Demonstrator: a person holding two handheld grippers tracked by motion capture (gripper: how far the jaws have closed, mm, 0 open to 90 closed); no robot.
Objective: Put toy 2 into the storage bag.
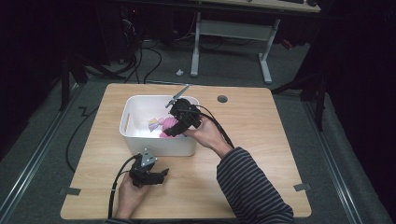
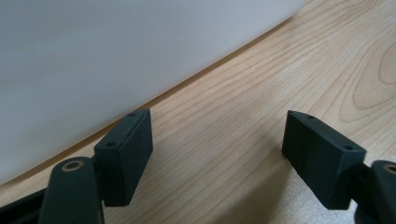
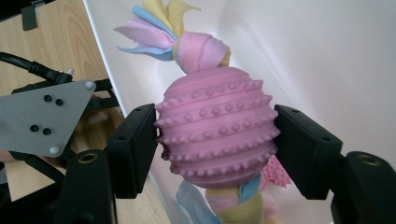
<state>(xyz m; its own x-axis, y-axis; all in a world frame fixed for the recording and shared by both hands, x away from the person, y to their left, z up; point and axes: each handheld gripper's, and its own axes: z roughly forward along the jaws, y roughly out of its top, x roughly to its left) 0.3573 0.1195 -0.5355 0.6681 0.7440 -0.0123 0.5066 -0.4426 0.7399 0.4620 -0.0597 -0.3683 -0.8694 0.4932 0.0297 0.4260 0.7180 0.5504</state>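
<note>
Item: pink studded rubber ball (image 3: 215,127) knotted onto pastel fleece strips (image 3: 159,28), clamped across its middle between the jaws of my right gripper (image 3: 215,149), held inside the white plastic bin (image 1: 140,105) on the wooden table (image 1: 261,140). Handling, by my estimate: light, springy, the studs giving good purchase; grip the ball itself, since the floppy fleece would slide. My left gripper (image 2: 217,149) rests on the table beside the bin, jaws apart, holding nothing.

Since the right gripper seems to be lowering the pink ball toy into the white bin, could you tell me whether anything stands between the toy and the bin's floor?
Nothing visible does. The right gripper holds the pink ball toy inside the white bin, and the bin floor showing beside it looks bare.
</note>
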